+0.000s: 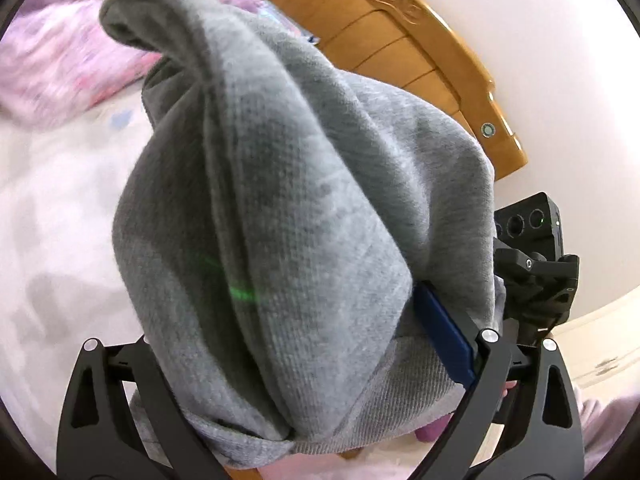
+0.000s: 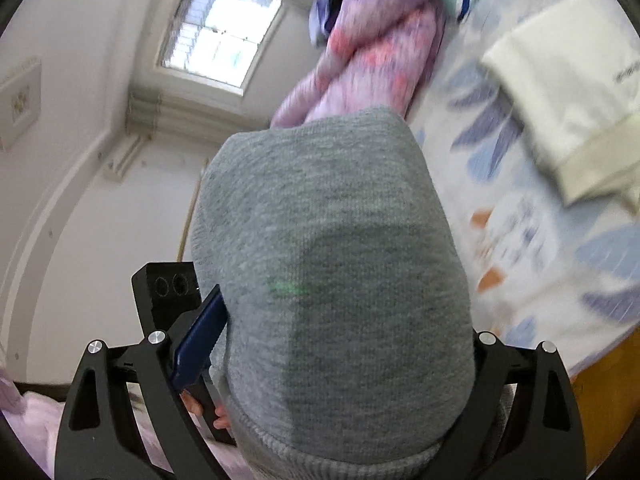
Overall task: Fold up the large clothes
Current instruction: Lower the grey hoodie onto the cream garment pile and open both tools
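The bed [image 2: 520, 216] takes up most of the room, its sheet printed with blue and orange leaves, and a carved wooden headboard [image 1: 420, 52] stands at its head against the white wall. A rumpled pink and purple quilt [image 2: 372, 60] lies along the far edge of the bed, blurred in both views. Near the right edge rests a folded cream garment [image 2: 568, 120]. A barred window [image 2: 220, 36] sits in the wall beyond.

Lifted off the bed, the grey sweatshirt [image 1: 280, 208] hangs between both tools and fills the middle of each view (its ribbed hem sits lowest, nearest the cameras). The left tool [image 1: 304, 380] has the cloth bunched between its fingers, one blue pad [image 1: 444, 332] pressed into the fabric, so it is pinching the sweatshirt. The right tool [image 2: 340, 360] stands wide, its blue pad [image 2: 200, 344] lying against the thick bundle of sweatshirt packed between the fingers, which it grips. Fingertips of a hand [image 2: 208, 412] show beneath the right tool's frame.
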`<state>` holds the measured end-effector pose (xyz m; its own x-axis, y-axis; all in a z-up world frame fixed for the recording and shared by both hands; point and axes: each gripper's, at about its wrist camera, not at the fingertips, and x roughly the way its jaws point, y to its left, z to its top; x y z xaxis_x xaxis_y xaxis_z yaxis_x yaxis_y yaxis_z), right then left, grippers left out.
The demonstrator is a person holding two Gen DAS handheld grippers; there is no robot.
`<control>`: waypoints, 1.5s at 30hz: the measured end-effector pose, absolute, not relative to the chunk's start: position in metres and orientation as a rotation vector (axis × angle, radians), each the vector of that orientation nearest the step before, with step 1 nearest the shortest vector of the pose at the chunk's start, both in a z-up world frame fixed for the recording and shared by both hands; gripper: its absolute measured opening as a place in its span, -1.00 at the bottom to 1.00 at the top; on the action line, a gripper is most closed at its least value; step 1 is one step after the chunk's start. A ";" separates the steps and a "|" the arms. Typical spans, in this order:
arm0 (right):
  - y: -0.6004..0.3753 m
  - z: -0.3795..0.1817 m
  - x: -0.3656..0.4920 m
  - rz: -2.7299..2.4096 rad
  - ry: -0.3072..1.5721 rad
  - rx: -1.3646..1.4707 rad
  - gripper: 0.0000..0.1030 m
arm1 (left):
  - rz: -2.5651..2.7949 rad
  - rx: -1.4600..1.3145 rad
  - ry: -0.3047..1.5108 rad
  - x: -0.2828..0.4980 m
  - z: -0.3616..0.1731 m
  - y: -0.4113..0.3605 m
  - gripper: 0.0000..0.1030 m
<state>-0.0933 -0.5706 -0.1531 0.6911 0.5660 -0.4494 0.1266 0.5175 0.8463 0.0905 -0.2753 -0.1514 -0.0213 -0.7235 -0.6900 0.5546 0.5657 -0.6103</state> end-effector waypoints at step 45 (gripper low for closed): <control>-0.456 -0.075 -0.088 -0.700 0.610 0.466 0.83 | -0.655 0.164 0.991 0.093 -0.122 -0.255 0.85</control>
<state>-0.0876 -0.4561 -0.0748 0.6060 -0.4512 -0.6551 0.7107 0.6770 0.1911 0.0934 -0.2550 -0.1216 0.3756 -0.4369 -0.8173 0.5806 0.7983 -0.1599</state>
